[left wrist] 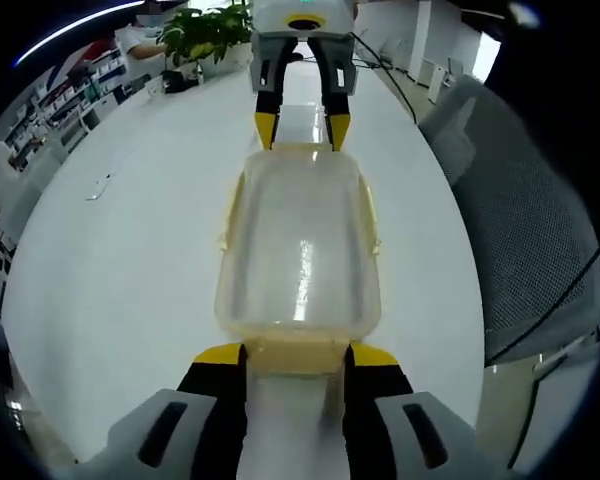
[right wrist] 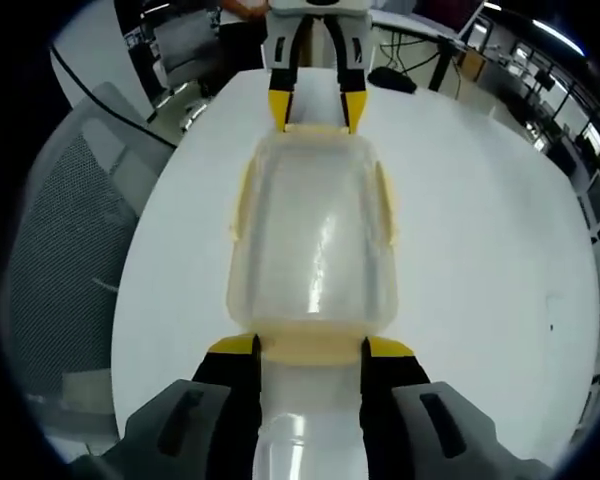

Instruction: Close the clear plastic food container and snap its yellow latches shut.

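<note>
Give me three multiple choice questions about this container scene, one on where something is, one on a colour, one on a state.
1. Where does the clear container sit?
A. on a white table
B. on a chair
C. on the floor

2. What colour are the gripper jaw tips?
A. red
B. yellow
C. blue

3. How do the two grippers stand to the container?
A. both away from it
B. one at each short end
C. both on one long side

Answers: 1 A, the white table lies under it. 2 B, yellow tips show on the left gripper and the right gripper. 3 B, each view has its own jaws at the near end latch and the other gripper at the far end.
</note>
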`<state>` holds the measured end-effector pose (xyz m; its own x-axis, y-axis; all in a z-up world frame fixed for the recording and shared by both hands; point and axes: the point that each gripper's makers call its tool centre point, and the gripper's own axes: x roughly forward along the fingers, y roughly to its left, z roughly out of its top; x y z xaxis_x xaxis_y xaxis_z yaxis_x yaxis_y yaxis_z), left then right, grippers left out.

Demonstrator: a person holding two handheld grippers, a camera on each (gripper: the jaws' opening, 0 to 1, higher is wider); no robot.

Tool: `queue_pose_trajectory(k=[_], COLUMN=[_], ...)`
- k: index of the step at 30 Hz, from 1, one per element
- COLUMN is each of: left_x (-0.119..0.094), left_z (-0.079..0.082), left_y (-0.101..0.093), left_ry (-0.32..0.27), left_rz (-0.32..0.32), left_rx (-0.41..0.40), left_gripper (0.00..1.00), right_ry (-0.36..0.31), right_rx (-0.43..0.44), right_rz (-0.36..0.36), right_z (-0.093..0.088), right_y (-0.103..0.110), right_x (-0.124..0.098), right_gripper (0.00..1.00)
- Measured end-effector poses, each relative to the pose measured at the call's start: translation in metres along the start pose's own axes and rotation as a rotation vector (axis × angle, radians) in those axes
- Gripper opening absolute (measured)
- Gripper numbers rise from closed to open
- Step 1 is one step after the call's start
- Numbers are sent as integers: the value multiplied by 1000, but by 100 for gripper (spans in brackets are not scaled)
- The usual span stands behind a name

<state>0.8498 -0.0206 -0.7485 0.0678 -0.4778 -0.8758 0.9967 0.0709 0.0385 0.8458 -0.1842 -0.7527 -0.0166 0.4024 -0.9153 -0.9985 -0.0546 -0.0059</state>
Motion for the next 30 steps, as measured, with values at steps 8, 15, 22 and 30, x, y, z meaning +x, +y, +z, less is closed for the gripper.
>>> queue_pose_trajectory(k=[8, 15, 22, 30], left_x=[-11, -19, -20, -15], left_z=[13, 31, 49, 69], left_y=[0, 0, 0, -1], left_ry=[10, 7, 1, -3], left_rz=[12, 25, 25, 25], left_rx=[19, 30, 34, 45], left_gripper=[31, 31, 31, 31], right_ry=[-13, -10, -4, 3], right_rx=[2, -2, 3, 13], right_rz=[-11, -17, -20, -24], right_z=[1, -6, -17, -32], right_y=[2, 2, 4, 6], right_x=[-15, -29, -43, -57], right_gripper=[34, 34, 35, 35])
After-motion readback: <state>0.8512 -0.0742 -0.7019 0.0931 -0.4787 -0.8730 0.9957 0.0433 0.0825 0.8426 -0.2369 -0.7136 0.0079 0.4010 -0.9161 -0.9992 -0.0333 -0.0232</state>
